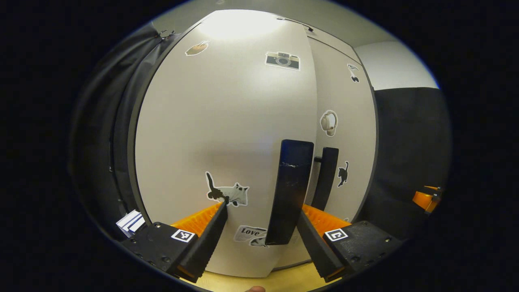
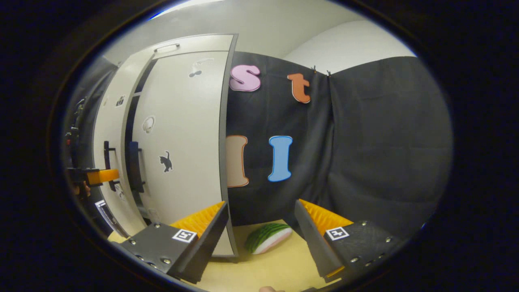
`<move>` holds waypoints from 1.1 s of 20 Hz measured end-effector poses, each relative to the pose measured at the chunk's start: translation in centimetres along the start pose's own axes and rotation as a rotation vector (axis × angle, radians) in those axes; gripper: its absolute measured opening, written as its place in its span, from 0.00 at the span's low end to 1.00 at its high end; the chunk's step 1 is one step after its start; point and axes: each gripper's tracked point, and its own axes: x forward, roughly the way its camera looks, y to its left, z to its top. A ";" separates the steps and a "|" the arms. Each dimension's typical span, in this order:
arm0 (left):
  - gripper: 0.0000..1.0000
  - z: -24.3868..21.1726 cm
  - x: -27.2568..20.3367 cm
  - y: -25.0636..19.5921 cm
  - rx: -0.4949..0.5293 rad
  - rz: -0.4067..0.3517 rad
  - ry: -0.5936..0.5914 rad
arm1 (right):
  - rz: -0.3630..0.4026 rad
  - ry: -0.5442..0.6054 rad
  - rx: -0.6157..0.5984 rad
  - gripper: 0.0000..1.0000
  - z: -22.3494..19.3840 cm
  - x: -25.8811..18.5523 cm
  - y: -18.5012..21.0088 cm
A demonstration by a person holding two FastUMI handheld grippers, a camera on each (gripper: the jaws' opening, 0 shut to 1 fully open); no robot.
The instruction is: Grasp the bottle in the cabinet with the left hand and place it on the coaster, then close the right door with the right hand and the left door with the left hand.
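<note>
I see the L gripper (image 1: 262, 211) spread wide, nothing held, up close to the left door (image 1: 227, 134), its handle (image 1: 290, 198) standing between the fingers w/o clear contact. R gripper (image 2: 261, 211) is also wide and empty, beside the cabinet's (image 2: 121, 85) right door (image 2: 182, 134), which looks nearly closed. Bottle/coaster position: I cannot tell; a watermelon-slice item (image 2: 269, 238) lies on the table (image 2: 275, 267).

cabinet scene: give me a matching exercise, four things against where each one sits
Things:
1. left door handle
2. camera sticker
3. watermelon slice
4. cat sticker

Places:
A. on the tabletop beside the cabinet
B. on the right door
C. between the left gripper's open fingers
D. high on the left door

Pairs: 1-C, 2-D, 3-A, 4-B
</note>
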 end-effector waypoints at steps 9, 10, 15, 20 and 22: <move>1.00 -0.2 0.8 -0.2 0.011 0.019 -0.010 | -0.013 -0.005 -0.008 1.00 0.0 0.7 -0.9; 1.00 -0.3 0.7 -0.3 0.010 0.019 -0.009 | -0.013 -0.005 -0.007 1.00 -0.1 0.8 -1.0; 1.00 -0.6 0.7 -0.4 0.020 0.014 -0.006 | -0.012 0.001 -0.004 1.00 -0.5 1.2 -0.7; 1.00 -0.6 0.8 -0.5 0.033 0.019 -0.007 | -0.008 0.002 -0.011 1.00 -0.8 1.6 -0.6; 1.00 -0.6 0.8 -0.5 0.033 0.021 -0.007 | -0.002 0.004 -0.009 1.00 -0.9 1.8 -0.5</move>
